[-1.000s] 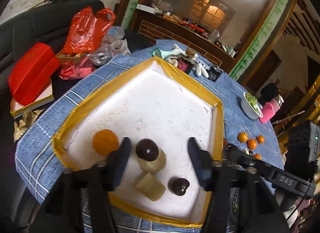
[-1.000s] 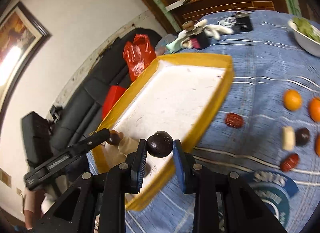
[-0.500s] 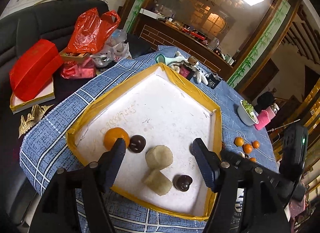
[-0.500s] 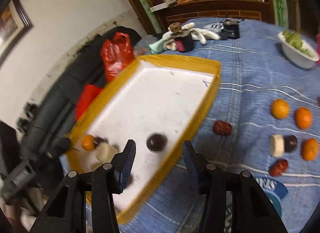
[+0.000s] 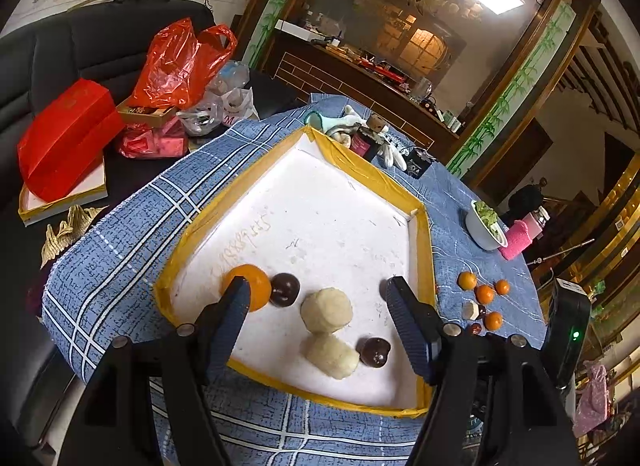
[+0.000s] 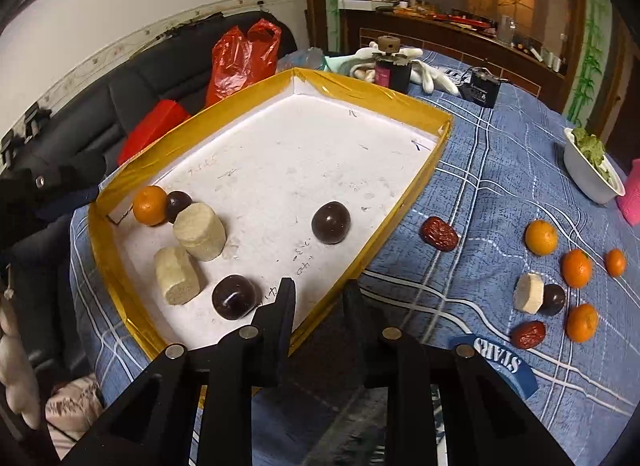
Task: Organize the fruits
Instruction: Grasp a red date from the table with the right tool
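With my right tongs (image 6: pixel 318 300) closing empty over the tray (image 6: pixel 404 193) rim and my left tongs (image 5: pixel 316 294) open, I keep them narrow and approach the red date (image 6: pixel 439 233) beside the tray's counter-side edge squarely.

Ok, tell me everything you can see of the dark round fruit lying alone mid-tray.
The dark brown, glossy round fruit looks smooth-skinned and whole, with small highlights on top. It sits on the white floor of the yellow-rimmed tray, nearer the rim beside the loose fruit, apart from the other pieces, touching only the tray floor. Neither gripper touches it.
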`<state>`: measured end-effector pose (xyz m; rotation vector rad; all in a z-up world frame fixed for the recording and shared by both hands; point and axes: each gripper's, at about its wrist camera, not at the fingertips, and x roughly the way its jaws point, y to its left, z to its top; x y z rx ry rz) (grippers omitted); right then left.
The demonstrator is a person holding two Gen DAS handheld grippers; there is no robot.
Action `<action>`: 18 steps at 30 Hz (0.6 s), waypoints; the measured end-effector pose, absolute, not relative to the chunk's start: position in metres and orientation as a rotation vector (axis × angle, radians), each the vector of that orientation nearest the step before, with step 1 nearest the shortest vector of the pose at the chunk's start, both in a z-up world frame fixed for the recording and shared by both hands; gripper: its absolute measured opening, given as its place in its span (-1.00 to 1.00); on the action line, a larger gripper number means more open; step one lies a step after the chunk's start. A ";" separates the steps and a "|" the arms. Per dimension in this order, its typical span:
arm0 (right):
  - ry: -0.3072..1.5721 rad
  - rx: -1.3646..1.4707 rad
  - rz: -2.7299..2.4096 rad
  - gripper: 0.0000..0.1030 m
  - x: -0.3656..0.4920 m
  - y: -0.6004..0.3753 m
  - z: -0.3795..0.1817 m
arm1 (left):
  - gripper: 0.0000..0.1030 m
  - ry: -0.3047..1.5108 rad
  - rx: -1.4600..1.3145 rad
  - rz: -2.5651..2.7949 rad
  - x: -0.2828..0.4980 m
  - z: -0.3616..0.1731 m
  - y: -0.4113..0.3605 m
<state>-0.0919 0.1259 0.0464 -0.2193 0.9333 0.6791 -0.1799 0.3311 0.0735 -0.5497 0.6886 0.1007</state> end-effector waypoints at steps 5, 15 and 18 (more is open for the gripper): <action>0.933 -0.007 0.737 -0.42 -0.077 0.083 0.063 | 0.37 0.687 -0.544 0.076 -0.179 0.075 0.327; 0.914 -0.108 0.538 -0.42 -0.022 0.064 0.047 | 0.44 0.702 -0.517 0.047 -0.172 0.075 0.317; 0.932 -0.167 0.561 -0.42 -0.012 0.080 0.033 | 0.45 0.695 -0.494 0.039 -0.172 0.080 0.313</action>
